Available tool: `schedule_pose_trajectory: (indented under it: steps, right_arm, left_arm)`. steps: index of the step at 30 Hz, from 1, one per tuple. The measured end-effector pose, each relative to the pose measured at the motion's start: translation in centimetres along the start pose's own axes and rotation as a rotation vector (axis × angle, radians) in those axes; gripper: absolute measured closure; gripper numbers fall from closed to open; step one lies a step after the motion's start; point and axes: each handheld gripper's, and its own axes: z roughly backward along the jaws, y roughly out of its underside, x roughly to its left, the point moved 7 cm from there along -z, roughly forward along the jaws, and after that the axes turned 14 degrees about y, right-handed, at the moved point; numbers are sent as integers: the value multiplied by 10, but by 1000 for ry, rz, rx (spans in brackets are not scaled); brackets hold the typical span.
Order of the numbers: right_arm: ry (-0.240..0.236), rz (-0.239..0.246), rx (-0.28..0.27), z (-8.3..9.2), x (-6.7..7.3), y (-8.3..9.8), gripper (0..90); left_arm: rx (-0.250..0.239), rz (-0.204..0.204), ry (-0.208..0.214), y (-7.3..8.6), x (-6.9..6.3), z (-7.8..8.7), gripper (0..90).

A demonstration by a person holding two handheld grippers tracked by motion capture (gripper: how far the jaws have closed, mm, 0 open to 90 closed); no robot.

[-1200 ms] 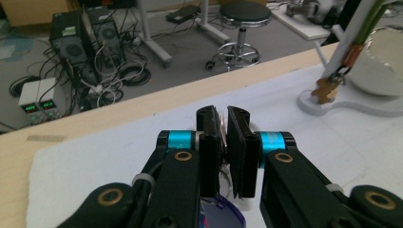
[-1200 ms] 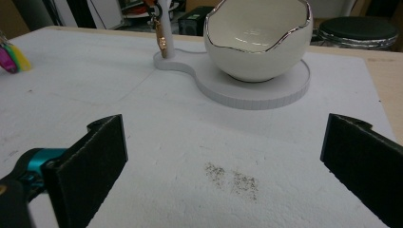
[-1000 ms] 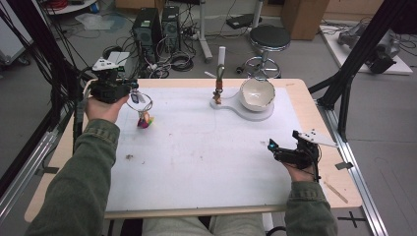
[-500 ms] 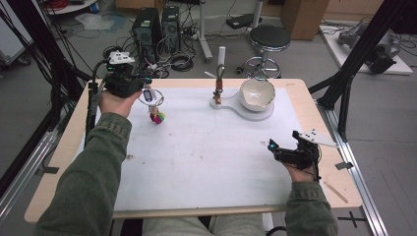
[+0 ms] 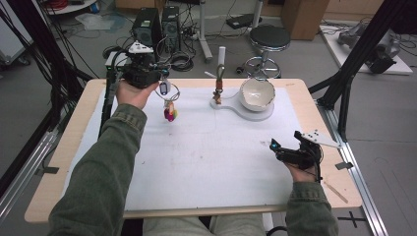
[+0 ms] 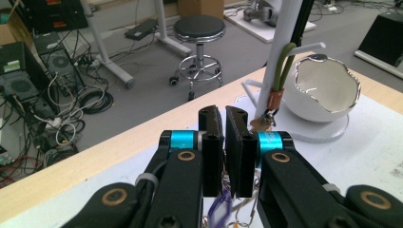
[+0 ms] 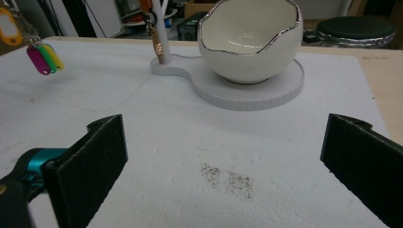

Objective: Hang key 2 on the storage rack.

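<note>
My left gripper [image 5: 164, 83] hovers over the table's far left, shut on a key ring whose pink, green and yellow tags [image 5: 170, 114] dangle below it. In the left gripper view the jaws [image 6: 224, 116] stand almost together, with a purple cord [image 6: 219, 209] hanging under them. To the right is a white stand [image 5: 246, 112] with a hook post [image 5: 221, 59] carrying a green and brown strap [image 6: 275, 92], and a white egg-shaped bowl [image 5: 257, 93]. My right gripper [image 5: 285, 139] rests at the near right, open, nothing between its pads [image 7: 102, 152]; it looks at the bowl [image 7: 249, 40] and the tags [image 7: 43, 57].
A white mat [image 5: 211, 152] covers most of the wooden table [image 5: 74, 147]. Beyond the far edge stand a black stool [image 5: 268, 37], computer towers [image 5: 147, 24] and loose cables. Black frame bars rise at both sides.
My left gripper has moved right and toward the far edge, rising a little, with the key tags swinging along beneath it. The right gripper has stayed put.
</note>
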Motion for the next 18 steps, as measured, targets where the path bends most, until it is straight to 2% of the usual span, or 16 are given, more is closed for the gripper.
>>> schedule_pose_trajectory:
  steps: [4, 11, 18]
  right_arm:
    - [0, -3, 3, 0, 0, 1, 8]
    - [-1, -8, 2, 1, -1, 1, 8]
    - [-3, -7, 1, 0, -1, 1, 8]
  left_arm:
    - [-13, 6, 15, -4, -1, -10, 851]
    - [1, 20, 41, -5, -1, -26, 851]
    - [7, 10, 43, -11, -6, -37, 851]
